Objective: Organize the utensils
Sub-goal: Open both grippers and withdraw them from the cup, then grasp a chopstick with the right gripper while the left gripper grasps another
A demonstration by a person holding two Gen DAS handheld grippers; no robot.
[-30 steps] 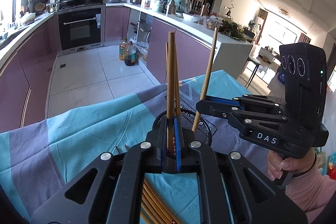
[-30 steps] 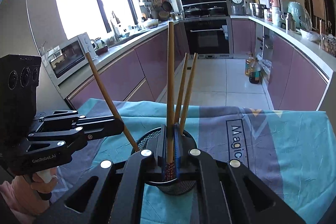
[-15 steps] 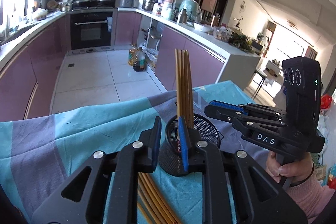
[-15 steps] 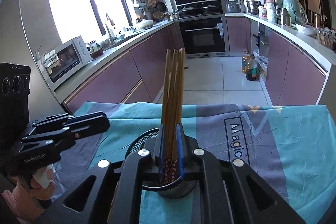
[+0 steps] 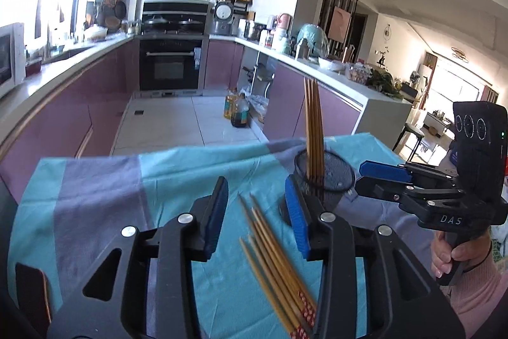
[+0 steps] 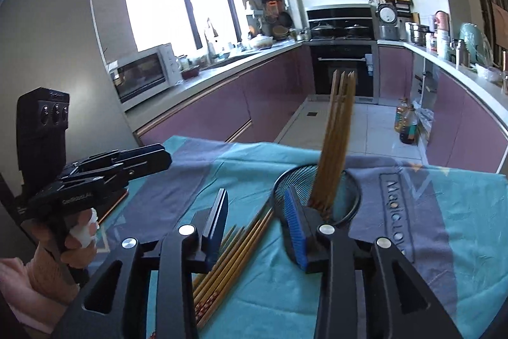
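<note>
Some chopsticks (image 5: pixel 313 129) already stand in the black mesh cup (image 5: pixel 330 177), more chopsticks on the cloth (image 5: pixel 273 247) still wait, and both the left gripper (image 5: pixel 256 220) and right gripper (image 6: pixel 255 226) have just been opening, empty.

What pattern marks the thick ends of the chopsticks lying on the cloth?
A red-and-white check on the loose chopsticks, clearest in the left wrist view.

Bamboo chopsticks (image 5: pixel 312 129) stand upright in the black mesh holder (image 5: pixel 336 177); more wooden chopsticks (image 5: pixel 273 256) lie on the cloth-covered counter (image 5: pixel 95 196) left of it.
</note>
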